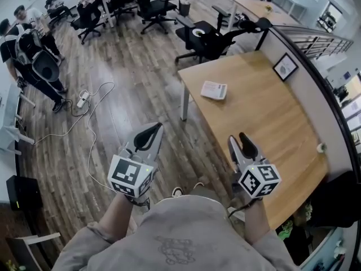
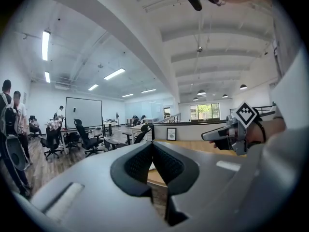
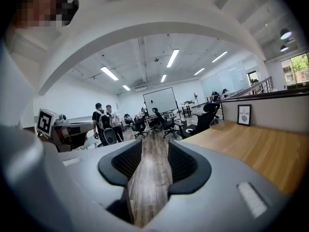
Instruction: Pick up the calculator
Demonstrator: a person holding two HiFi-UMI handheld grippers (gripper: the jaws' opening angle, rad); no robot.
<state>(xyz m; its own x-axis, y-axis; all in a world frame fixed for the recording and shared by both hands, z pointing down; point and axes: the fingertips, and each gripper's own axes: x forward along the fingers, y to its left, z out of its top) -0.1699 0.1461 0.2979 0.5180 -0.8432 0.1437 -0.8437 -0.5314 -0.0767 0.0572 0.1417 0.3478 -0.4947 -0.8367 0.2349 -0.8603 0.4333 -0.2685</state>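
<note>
In the head view a white calculator (image 1: 214, 90) lies flat near the far left corner of a wooden desk (image 1: 265, 123). Both grippers hover short of it, nearer the person. My left gripper (image 1: 155, 130) hangs over the wood floor, left of the desk, with its dark pads (image 2: 140, 163) meeting at the tips and nothing between them. My right gripper (image 1: 238, 140) is over the desk's near edge. Its jaws stand apart, and floor shows through the gap in the right gripper view (image 3: 154, 153). Neither gripper touches the calculator.
A framed picture (image 1: 285, 66) leans on the partition behind the desk. Black office chairs (image 1: 211, 38) stand beyond the desk's far end. People (image 1: 34, 55) stand at the far left, and a power strip with cable (image 1: 83, 99) lies on the floor.
</note>
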